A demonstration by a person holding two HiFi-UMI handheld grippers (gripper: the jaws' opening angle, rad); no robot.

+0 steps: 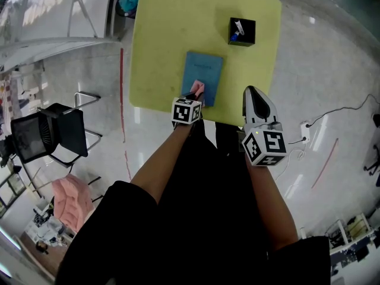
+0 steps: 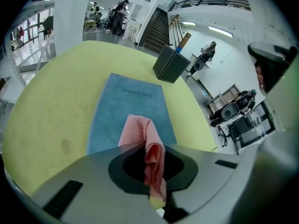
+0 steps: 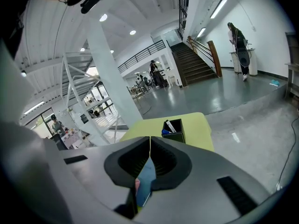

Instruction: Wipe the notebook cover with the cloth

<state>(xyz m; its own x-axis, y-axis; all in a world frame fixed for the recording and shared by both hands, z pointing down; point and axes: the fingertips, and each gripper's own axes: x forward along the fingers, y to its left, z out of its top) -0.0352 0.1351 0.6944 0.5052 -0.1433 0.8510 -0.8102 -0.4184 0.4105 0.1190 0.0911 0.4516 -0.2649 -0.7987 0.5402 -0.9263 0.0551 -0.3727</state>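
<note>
A blue notebook (image 1: 203, 73) lies flat on the yellow-green table (image 1: 160, 40), near its front edge. My left gripper (image 1: 195, 97) is shut on a pink cloth (image 1: 198, 88), which rests on the notebook's near end. In the left gripper view the cloth (image 2: 145, 141) hangs folded between the jaws of the left gripper (image 2: 152, 171), with the notebook (image 2: 126, 108) stretching away beyond it. My right gripper (image 1: 252, 94) is shut and empty, held at the table's front right corner. In the right gripper view the right gripper (image 3: 150, 141) shows its jaws pressed together.
A black pen holder (image 1: 242, 31) with pens stands at the table's far right, also seen in the left gripper view (image 2: 171, 64) and the right gripper view (image 3: 174, 130). A black chair (image 1: 53, 132) stands on the floor to the left. A cable and socket strip (image 1: 306, 132) lie to the right.
</note>
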